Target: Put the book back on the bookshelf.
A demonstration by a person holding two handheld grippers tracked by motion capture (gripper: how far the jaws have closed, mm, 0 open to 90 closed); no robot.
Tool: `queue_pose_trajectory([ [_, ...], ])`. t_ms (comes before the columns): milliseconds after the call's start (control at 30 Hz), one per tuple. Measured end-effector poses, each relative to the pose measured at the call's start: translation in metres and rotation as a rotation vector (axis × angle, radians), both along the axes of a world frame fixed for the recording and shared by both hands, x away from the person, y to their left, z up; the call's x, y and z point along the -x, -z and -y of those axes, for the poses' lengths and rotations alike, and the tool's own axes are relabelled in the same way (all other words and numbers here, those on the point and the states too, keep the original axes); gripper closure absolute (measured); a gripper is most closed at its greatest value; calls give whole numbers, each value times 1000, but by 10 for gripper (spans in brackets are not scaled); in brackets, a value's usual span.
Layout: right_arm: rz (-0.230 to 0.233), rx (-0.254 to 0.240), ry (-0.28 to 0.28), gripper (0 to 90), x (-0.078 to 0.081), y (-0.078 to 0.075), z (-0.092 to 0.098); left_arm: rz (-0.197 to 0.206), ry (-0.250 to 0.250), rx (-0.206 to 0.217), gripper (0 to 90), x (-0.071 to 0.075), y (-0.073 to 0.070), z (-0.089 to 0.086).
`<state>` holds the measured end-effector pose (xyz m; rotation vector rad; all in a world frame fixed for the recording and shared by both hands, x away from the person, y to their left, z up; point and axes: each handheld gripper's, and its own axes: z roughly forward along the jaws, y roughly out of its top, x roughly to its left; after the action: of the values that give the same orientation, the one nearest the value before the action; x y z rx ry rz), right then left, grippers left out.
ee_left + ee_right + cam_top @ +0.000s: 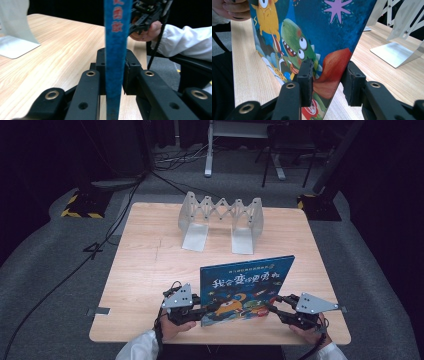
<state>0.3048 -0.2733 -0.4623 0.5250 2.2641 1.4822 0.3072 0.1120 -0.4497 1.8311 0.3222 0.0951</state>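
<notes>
Because you want the book (247, 287) upright for the rack (221, 220), your left fingers (113, 72) clamp its spine while your right fingers (329, 82) pinch its far edge.

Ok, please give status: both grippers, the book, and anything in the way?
Left gripper shut on book spine. Right gripper clamps the opposite edge. Book upright on table. Expandable bookend rack behind, apart; path clear.

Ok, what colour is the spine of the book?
Blue with red characters; the spine shows best in the left gripper view.
</notes>
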Motion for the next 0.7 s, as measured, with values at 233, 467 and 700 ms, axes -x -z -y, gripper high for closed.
queue_pose_trajectory([
  [233,-32,-31,22,628,-4,1,0,59,-17,-22,802,1,-2,7],
  [467,-19,-31,101,621,-17,1,-2,132,-70,-63,783,-13,-4,16],
  [700,-52,-57,113,619,-29,1,-5,106,-81,-49,760,-25,-2,15],
])
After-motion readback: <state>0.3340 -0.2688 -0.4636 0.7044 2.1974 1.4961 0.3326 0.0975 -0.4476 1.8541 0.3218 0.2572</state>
